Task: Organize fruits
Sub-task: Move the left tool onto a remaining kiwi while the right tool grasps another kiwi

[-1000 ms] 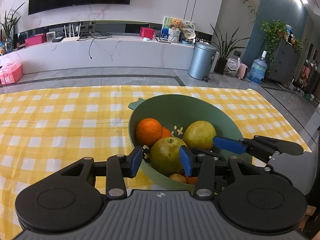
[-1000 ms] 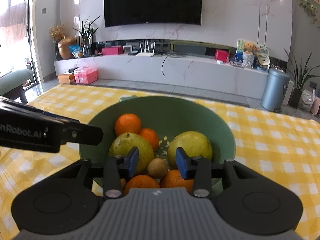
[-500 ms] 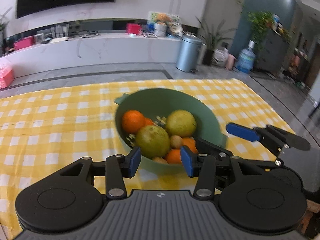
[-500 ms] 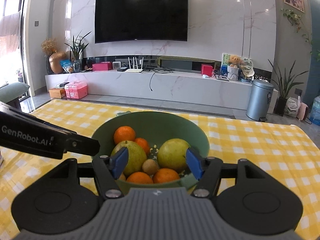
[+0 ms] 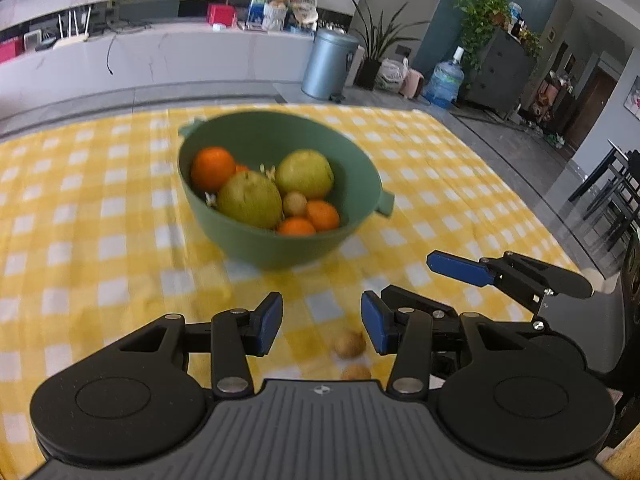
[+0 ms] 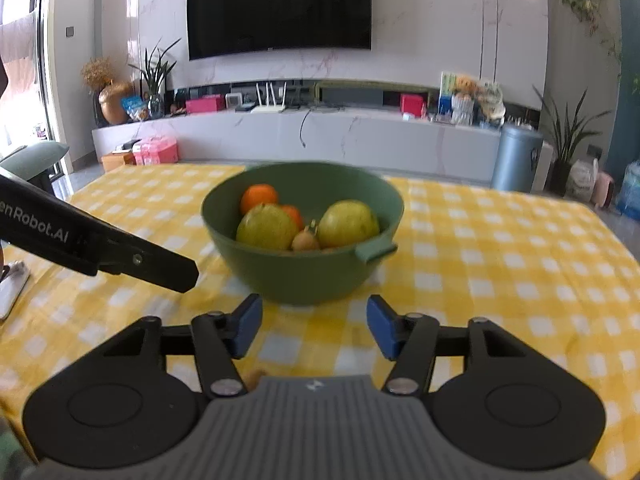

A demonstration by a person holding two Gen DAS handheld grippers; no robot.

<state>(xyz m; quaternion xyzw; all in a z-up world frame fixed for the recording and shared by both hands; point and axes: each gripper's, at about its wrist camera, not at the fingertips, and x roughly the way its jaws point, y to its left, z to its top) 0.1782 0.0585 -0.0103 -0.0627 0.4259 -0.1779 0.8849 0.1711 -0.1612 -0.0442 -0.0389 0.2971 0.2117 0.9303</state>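
Our left gripper [image 5: 320,322] is open with nothing in it. Our right gripper [image 6: 314,326] is closing on nothing. The bowl [image 5: 256,240] of fruit sits at 12 o'clock. The big pears [image 5: 250,200] look heavy, round and slippery, so we hold them around the middle.

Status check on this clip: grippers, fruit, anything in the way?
Left gripper open, empty. Right gripper empty, jaws closing. Green bowl holds the fruit; two small brown fruits loose on the cloth. Nothing in the way.
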